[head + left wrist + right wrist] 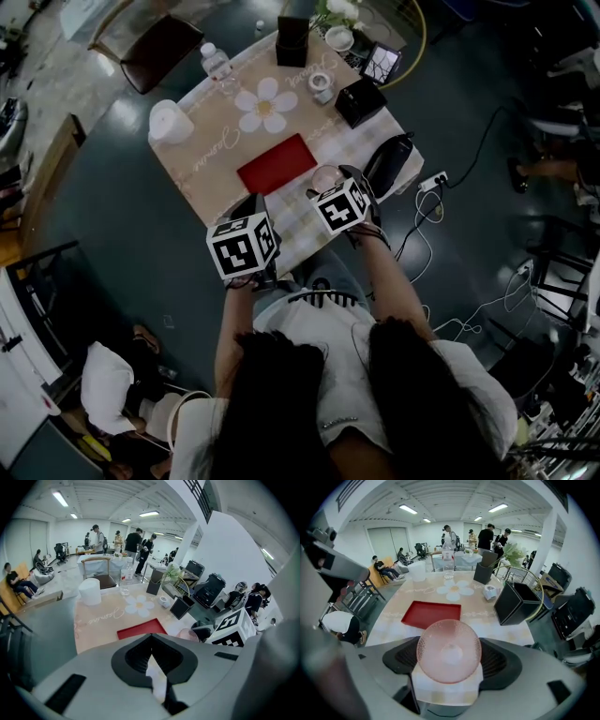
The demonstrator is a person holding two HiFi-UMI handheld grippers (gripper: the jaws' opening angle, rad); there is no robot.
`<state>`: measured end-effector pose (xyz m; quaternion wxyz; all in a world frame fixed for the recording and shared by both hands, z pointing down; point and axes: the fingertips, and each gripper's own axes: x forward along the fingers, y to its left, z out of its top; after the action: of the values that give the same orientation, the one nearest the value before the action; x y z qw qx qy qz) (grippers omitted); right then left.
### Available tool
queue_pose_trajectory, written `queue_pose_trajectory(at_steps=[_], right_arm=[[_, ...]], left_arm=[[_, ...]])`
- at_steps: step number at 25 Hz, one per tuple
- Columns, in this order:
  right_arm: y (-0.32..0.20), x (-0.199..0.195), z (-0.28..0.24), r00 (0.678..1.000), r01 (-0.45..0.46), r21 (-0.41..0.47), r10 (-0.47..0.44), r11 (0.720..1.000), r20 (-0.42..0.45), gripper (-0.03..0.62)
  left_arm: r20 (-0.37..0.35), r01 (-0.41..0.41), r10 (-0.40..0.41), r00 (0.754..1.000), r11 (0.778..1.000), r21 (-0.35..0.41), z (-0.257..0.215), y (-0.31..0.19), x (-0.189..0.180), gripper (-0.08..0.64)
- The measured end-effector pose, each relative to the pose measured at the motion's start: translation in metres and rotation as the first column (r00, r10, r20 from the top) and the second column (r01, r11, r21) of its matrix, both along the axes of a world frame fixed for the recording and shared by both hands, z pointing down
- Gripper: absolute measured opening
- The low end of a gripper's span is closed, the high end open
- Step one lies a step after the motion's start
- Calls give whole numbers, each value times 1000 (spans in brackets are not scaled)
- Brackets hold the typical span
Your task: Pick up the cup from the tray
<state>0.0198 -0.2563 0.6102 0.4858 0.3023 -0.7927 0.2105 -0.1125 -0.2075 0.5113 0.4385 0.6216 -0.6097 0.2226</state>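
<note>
The surface in front of me is a table under a beige cloth printed with white daisies and a pale checked border. On it lies the flat red rectangular tray, its long side slanting across the middle of the cloth. Beyond the tray's right end stands an open black box, and at the far left corner a white cylindrical container.

My left tool hovers at the near edge of the surface, on my side of the tray and apart from it. Its jaws are drawn together at the tips with nothing between them.

My right tool sits beside it, just off the tray's near right corner, and its two dark pads are clamped on the pink, dimpled, translucent cup. The cup is off the tray, over the checked border, turned end-on toward the right gripper view's camera.
</note>
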Motion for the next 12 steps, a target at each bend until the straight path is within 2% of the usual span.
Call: queue_pose_trajectory(at_steps=[8, 12], right_arm=[[15, 24, 20, 999, -20, -41, 19, 999, -37, 394], [15, 24, 21, 999, -19, -40, 18, 999, -27, 394]], left_arm=[[9, -7, 7, 1000, 1000, -19, 2, 4, 0, 6], [12, -3, 3, 1000, 1000, -30, 7, 7, -3, 6]])
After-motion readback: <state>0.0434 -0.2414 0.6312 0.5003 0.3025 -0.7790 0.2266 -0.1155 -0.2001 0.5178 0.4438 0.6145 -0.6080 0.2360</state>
